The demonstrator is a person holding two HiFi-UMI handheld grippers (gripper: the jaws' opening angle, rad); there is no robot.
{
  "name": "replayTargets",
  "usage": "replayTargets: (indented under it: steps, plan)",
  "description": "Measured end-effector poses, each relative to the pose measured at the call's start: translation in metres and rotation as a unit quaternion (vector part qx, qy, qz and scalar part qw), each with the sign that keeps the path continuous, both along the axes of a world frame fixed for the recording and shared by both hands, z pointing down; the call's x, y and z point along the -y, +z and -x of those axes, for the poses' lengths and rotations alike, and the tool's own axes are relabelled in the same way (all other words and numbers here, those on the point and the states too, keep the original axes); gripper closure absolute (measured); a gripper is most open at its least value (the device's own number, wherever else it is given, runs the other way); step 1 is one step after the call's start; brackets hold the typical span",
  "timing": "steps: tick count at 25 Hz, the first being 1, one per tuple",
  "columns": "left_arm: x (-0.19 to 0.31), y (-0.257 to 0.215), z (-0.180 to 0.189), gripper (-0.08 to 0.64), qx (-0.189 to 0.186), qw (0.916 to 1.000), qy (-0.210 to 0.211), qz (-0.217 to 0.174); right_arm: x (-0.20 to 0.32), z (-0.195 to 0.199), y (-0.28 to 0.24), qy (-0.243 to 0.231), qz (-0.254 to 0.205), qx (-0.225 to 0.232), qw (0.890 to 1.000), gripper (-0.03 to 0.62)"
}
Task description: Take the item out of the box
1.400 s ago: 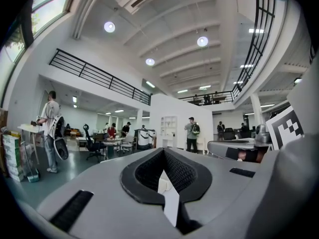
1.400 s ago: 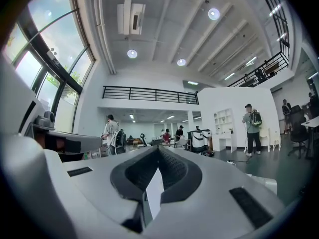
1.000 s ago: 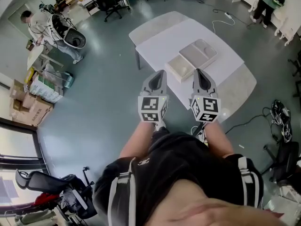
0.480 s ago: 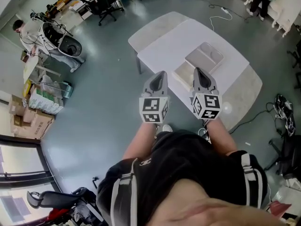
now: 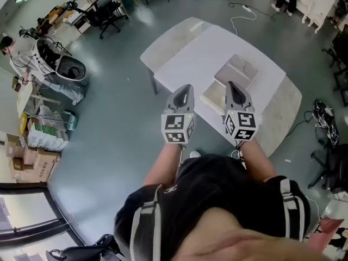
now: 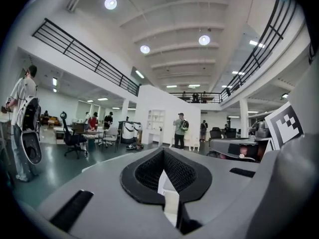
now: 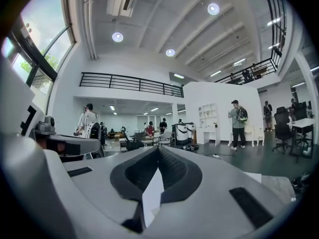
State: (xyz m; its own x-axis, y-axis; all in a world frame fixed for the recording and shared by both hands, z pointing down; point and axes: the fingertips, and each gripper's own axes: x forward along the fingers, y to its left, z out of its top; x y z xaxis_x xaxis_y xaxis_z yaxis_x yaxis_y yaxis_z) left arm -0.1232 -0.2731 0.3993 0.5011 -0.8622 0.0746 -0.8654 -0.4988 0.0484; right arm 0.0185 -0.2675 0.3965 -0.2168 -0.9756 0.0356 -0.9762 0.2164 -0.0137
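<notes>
A flat whitish box (image 5: pixel 237 70) lies open on the white table (image 5: pixel 204 45), its two halves side by side; I cannot make out what is in it. Both grippers are held in front of the person's body, short of the table's near edge, pointing toward it. My left gripper (image 5: pixel 186 87) is over the floor left of the box, jaws shut and empty (image 6: pixel 163 151). My right gripper (image 5: pixel 230 84) overlaps the box's near half in the head view, jaws shut with nothing between them (image 7: pixel 158 148). Both gripper views look level across the hall, so the box is hidden in them.
The table stands on a grey floor with a paler extension (image 5: pixel 283 110) at its right. Cables (image 5: pixel 325 129) lie on the floor at right, cardboard boxes (image 5: pixel 30 156) at left, office chairs (image 5: pixel 103 15) at the back. A person with a backpack (image 7: pixel 238 118) stands far off.
The person has stepped toward the table: table and box have come closer to the grippers, and the right gripper's tip now overlaps the box. Both grippers stay shut.
</notes>
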Motion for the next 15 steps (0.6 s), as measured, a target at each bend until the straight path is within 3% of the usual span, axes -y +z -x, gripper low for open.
replayTargets:
  steps: [15]
  plan:
    - [0.034,0.024,-0.057,0.548,0.006,0.9990,0.033,0.029,0.031,-0.056,0.042,0.021,0.059,0.003,0.998,0.580]
